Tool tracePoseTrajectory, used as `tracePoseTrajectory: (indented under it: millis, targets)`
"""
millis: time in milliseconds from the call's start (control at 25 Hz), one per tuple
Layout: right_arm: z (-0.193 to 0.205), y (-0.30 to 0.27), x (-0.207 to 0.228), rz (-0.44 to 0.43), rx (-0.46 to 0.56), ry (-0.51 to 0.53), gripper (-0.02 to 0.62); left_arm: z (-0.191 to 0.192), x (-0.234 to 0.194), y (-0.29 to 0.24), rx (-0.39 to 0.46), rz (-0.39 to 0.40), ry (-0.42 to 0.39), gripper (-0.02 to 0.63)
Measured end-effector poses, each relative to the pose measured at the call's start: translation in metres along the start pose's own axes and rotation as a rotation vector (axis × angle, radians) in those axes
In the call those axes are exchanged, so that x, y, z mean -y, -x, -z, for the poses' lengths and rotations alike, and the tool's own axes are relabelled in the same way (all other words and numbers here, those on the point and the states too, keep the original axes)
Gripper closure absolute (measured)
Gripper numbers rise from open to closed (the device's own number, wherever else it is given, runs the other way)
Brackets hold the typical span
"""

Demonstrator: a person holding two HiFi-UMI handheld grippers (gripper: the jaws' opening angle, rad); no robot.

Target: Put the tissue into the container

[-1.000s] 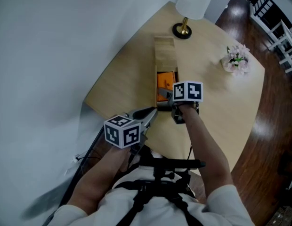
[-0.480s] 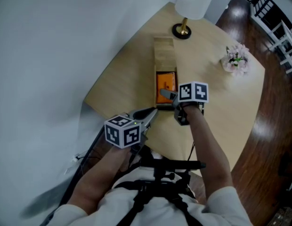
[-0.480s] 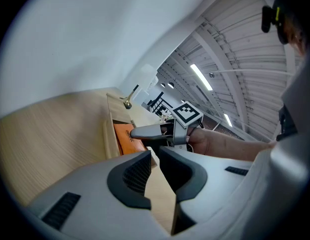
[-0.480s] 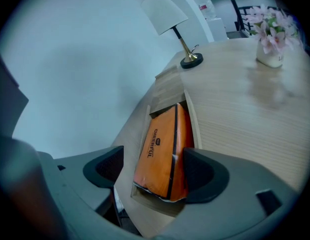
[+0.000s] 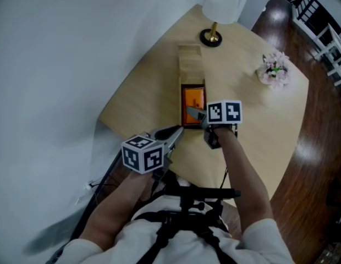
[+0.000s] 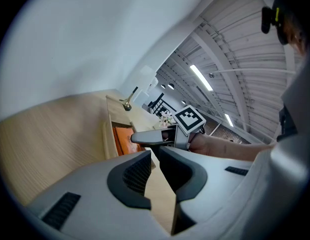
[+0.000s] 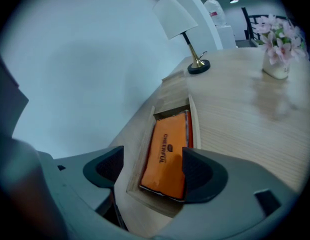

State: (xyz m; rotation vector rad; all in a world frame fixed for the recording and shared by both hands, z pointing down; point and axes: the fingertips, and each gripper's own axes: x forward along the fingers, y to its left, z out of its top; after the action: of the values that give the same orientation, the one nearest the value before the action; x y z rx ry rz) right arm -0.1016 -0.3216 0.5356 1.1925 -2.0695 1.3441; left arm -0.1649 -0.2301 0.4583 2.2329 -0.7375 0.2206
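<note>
Table (image 5: pixel 253 120): pale wood with a rounded edge. It bears the container, which lies along its wall-side edge.
Lamp (image 5: pixel 228 1): white shade on a brass stem with a dark round foot. It stands on the table just past the container's far, covered end.
Container (image 5: pixel 191 65): a long, narrow wooden box. Its far half is covered by a wooden lid and its near half is open at the top.
Right gripper (image 5: pixel 195 114): held over the container's near, open end, tips pointing along the box toward the lamp. In the right gripper view (image 7: pixel 152 159) its jaws are spread wide with nothing between the pads. The open half of the container (image 7: pixel 145 149) shows below the gap.
Left gripper (image 5: pixel 173 132): held off the container's near end, on the person's side, beside the table's corner and apart from the box. In the left gripper view (image 6: pixel 155 151) its jaws stand only a narrow slit apart and grip nothing. Bare table shows through the slit.
Tissue (image 7: pixel 167 154): an orange flat pack with dark print, lying inside the container's open near half and filling it almost wall to wall. In the head view (image 5: pixel 193 98) it shows as the orange patch just beyond the right gripper's tips.
Flowers (image 5: pixel 274 69): a small pink and white bunch in a pale pot, well apart from the container, across the table on the side away from the wall.
</note>
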Motion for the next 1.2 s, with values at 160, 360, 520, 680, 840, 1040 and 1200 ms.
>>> tracePoseTrajectory:
  millis: [160,360,520,680,840,1040,1200]
  targets:
    - [-0.002,0.002,-0.007,-0.020,0.011,0.011,0.222,0.000,0.003,0.001,0.001,-0.001,-0.001,0.572]
    - [-0.002,0.006,-0.012,-0.021,0.026,0.029,0.222,-0.003,0.006,0.003,0.014,-0.001,-0.008,0.572]
    - [-0.005,0.012,-0.015,-0.010,0.065,0.057,0.224,-0.008,0.005,0.007,0.029,-0.007,-0.012,0.572]
    - [-0.008,0.019,-0.015,-0.008,0.094,0.085,0.235,-0.012,0.006,0.005,0.037,0.002,-0.016,0.572]
    - [-0.008,0.026,-0.011,0.004,0.125,0.065,0.271,-0.012,0.008,0.002,0.038,0.017,-0.023,0.572]
    - [-0.003,0.034,-0.009,0.023,0.147,0.057,0.318,-0.012,0.013,0.005,0.039,0.035,-0.031,0.572]
    - [-0.005,0.043,-0.011,0.030,0.183,0.057,0.375,-0.015,0.017,0.007,0.045,0.062,-0.039,0.572]
